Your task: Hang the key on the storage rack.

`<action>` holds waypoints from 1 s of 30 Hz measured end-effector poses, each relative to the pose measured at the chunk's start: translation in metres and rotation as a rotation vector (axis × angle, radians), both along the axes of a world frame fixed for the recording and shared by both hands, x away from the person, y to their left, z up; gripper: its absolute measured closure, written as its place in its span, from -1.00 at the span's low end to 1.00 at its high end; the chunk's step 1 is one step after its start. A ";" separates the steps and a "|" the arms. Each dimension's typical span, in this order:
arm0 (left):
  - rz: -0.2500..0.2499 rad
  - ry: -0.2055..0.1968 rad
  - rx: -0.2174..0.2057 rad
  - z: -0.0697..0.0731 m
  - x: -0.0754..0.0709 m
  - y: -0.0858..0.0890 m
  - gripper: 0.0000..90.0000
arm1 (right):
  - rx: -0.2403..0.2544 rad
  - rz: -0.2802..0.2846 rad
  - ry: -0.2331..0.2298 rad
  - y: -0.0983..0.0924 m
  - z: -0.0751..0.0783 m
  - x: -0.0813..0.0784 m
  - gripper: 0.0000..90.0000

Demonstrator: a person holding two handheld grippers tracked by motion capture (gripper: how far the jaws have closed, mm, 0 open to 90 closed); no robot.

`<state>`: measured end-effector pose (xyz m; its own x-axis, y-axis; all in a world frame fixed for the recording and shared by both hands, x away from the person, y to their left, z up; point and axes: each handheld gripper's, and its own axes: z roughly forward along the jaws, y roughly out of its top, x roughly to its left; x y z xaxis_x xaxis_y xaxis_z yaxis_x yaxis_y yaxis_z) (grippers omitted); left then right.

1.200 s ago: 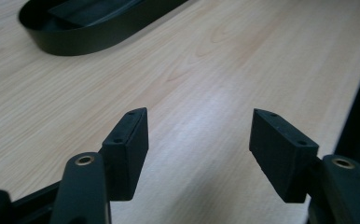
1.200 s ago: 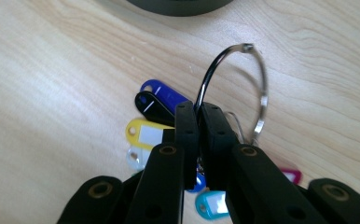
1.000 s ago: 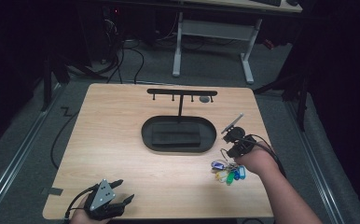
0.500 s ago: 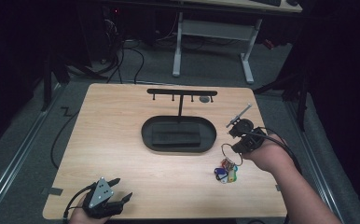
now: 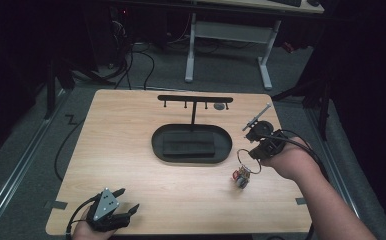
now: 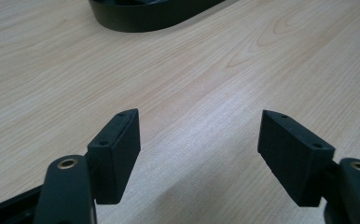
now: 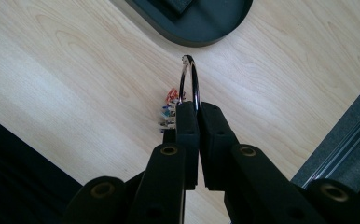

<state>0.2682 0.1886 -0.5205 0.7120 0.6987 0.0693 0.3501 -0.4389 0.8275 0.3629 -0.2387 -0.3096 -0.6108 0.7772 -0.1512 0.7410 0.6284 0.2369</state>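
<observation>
My right gripper [image 5: 255, 150] [image 7: 197, 106] is shut on a metal key ring [image 5: 247, 161] [image 7: 190, 79], lifted above the right side of the table. A bunch of small coloured tags [image 5: 241, 177] [image 7: 169, 112] hangs from the ring, just over the wood. A black oval tray [image 5: 161, 147] [image 7: 206, 28] with a dark block [image 5: 189, 145] in it lies at the table's middle. Behind it stands a black T-shaped rack [image 5: 195, 100] with short pegs. My left gripper [image 5: 127, 200] [image 6: 199, 144] rests open near the front left corner, nothing between its jaws.
The wooden table [image 5: 131, 120] ends close to my right hand, with grey floor and a metal rail [image 7: 341, 149] beyond. A white desk frame [image 5: 226, 35] and cables [image 5: 146, 55] stand behind the table.
My right gripper has risen and moved toward the tray, lifting the key ring so the tags hang below it. The left gripper has stayed put.
</observation>
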 end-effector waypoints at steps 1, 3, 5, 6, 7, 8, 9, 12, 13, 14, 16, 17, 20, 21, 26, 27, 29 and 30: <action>0.006 -0.005 -0.004 0.000 0.001 0.000 -0.33 | 0.008 -0.001 0.000 0.001 0.001 0.000 0.95; 0.009 -0.003 0.005 -0.001 0.002 0.001 -0.33 | 0.015 -0.011 0.002 0.002 0.003 -0.001 0.95; 0.014 -0.002 0.002 -0.002 0.003 0.002 -0.33 | 0.011 0.004 0.000 0.002 0.004 0.000 0.95; 0.014 -0.002 0.002 -0.002 0.003 0.002 -0.33 | 0.011 0.004 0.000 0.002 0.004 0.000 0.95; 0.020 0.001 0.003 -0.003 0.003 0.003 -0.33 | 0.012 0.008 -0.003 0.003 0.006 0.001 0.95; 0.021 0.003 0.007 -0.003 0.003 0.004 -0.33 | 0.015 0.009 -0.009 0.004 0.008 0.001 0.95; 0.025 0.004 0.003 -0.003 0.002 0.005 -0.33 | 0.018 0.010 -0.013 0.005 0.009 0.002 0.95; 0.038 0.003 -0.003 -0.001 0.001 0.009 -0.34 | 0.024 0.013 -0.023 0.008 0.015 0.004 0.95; 0.039 0.006 -0.007 0.000 0.000 0.010 -0.34 | 0.028 0.013 -0.027 0.010 0.017 0.005 0.95; 0.043 0.005 -0.007 0.001 -0.001 0.010 -0.34 | 0.026 0.019 -0.035 0.012 0.020 0.007 0.95; 0.042 0.007 0.013 0.002 0.001 0.008 -0.34 | 0.025 0.022 -0.037 0.015 0.022 0.009 0.95; 0.042 0.015 0.021 0.004 0.003 0.006 -0.34 | 0.022 0.026 -0.041 0.017 0.023 0.009 0.95; 0.040 0.044 0.017 0.007 0.008 -0.001 -0.35 | 0.023 0.034 -0.053 0.022 0.026 0.014 0.95; 0.043 0.055 0.021 0.009 0.010 -0.005 -0.35 | 0.023 0.034 -0.053 0.022 0.026 0.014 0.95; 0.027 0.021 0.017 0.006 0.008 -0.019 -0.35 | 0.039 0.063 -0.061 0.028 0.028 0.028 0.96; 0.012 0.006 0.042 0.006 0.005 -0.019 -0.35 | 0.038 0.075 -0.066 0.029 0.027 0.035 0.95; 0.004 -0.003 0.053 0.002 -0.001 -0.014 -0.34 | 0.039 0.066 -0.069 0.030 0.027 0.042 0.96; 0.004 0.008 0.046 0.000 -0.002 -0.012 -0.34 | 0.038 0.067 -0.073 0.031 0.026 0.045 0.96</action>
